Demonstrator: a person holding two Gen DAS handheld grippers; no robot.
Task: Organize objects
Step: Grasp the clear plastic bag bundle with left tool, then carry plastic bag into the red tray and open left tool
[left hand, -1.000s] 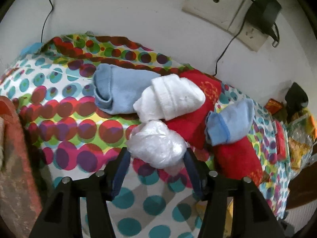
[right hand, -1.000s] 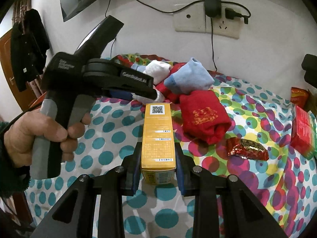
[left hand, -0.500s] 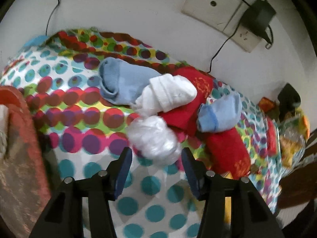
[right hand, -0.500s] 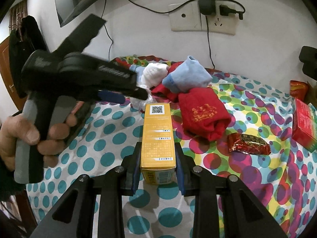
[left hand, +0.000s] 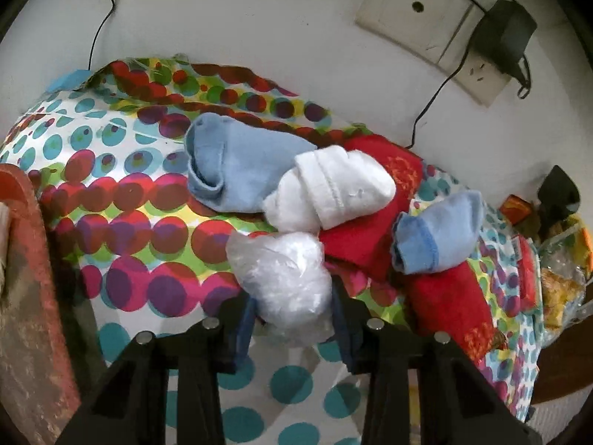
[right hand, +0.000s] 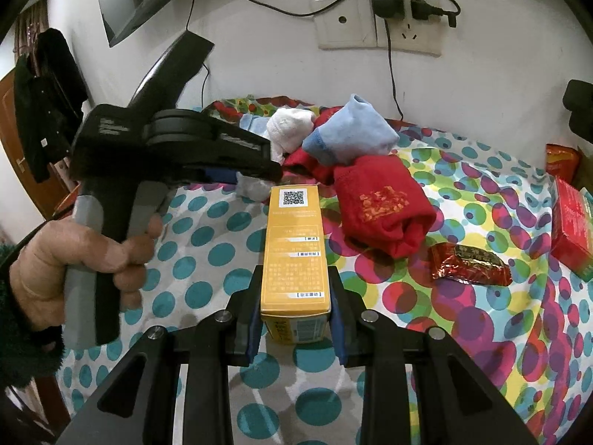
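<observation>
A soft, crinkly plastic-wrapped bundle [left hand: 283, 282], likely light, is being closed on mid-body by the left gripper [left hand: 292, 319] beside the sock pile near the bed's wall edge, while a stiff yellow box [right hand: 295, 256] is pinched by the right gripper [right hand: 295, 324].

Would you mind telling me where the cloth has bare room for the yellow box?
Bare cloth lies left of the yellow box, below the left gripper, whose jaws are closing around a plastic bag. Another patch lies below the foil packet. The sock pile by the wall is crowded.

Ahead of your left gripper [left hand: 292, 315], the sock pile [left hand: 326, 189] blocks passage. Open spotted cloth [left hand: 122, 222] lies to its left. Your right gripper [right hand: 294, 319] has clear cloth to its right, before the red packet [right hand: 470, 265].
</observation>
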